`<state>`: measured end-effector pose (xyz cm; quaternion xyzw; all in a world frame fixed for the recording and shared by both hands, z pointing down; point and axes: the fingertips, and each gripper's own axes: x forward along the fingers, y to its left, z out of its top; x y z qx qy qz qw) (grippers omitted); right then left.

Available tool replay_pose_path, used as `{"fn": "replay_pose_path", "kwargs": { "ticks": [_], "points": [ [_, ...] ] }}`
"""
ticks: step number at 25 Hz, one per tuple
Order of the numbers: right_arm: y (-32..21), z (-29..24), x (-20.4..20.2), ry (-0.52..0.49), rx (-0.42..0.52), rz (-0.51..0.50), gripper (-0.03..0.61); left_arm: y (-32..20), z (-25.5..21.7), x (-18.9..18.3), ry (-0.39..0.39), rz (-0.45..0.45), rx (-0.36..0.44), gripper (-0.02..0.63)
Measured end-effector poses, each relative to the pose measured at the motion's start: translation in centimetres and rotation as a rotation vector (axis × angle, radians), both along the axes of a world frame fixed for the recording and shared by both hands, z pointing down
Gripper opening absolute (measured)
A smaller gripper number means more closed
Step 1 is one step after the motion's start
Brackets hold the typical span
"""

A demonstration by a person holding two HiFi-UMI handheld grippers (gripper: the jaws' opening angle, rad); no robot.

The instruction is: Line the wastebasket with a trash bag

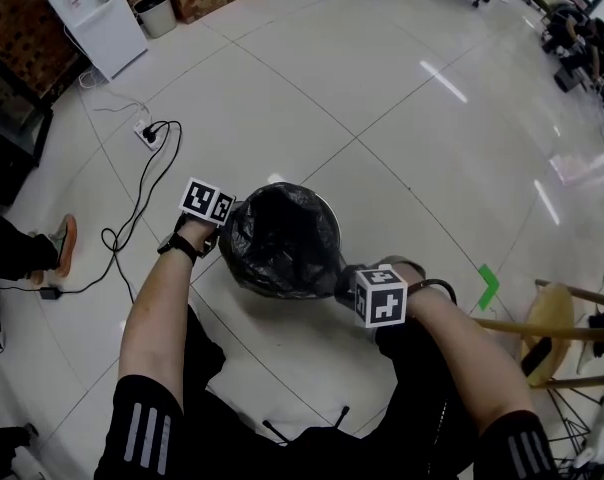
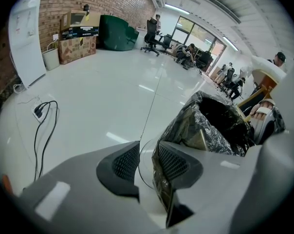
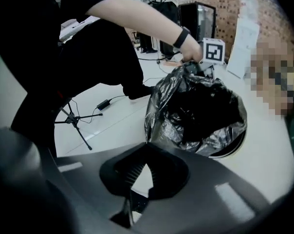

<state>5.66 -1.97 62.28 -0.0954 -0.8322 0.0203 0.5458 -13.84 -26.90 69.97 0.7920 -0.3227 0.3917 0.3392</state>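
Note:
A black trash bag (image 1: 282,236) sits crumpled in and over a round white wastebasket (image 1: 331,211) on the tiled floor in front of me. My left gripper (image 1: 228,224) is at the basket's left rim. In the left gripper view its jaws (image 2: 147,162) straddle the basket rim (image 2: 142,152), with bag film (image 2: 205,126) against the inner pad. My right gripper (image 1: 351,284) is at the near right side. Its jaws (image 3: 146,152) are shut, the tips right at the bag's near edge (image 3: 149,130). Across the bag (image 3: 195,106), the left gripper (image 3: 193,67) holds the far edge up.
A wooden stool (image 1: 552,320) stands close on the right, beside green tape (image 1: 488,285). A power strip with a black cable (image 1: 147,133) and someone's shoe (image 1: 62,243) lie to the left. A tripod's legs (image 3: 74,121) are near my legs. A white appliance (image 1: 92,13) stands far left.

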Motion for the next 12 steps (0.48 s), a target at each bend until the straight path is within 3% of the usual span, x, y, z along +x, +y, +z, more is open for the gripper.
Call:
{"fn": "replay_pose_path", "kwargs": {
  "ticks": [8, 12],
  "points": [
    [-2.3, 5.0, 1.9, 0.059, 0.072, 0.082, 0.006, 1.0, -0.4, -0.6, 0.033, 0.003, -0.014, 0.124],
    [-3.0, 6.2, 1.2, 0.029, 0.033, 0.165, 0.006, 1.1, -0.2, -1.1, 0.055, -0.029, -0.015, 0.129]
  ]
}}
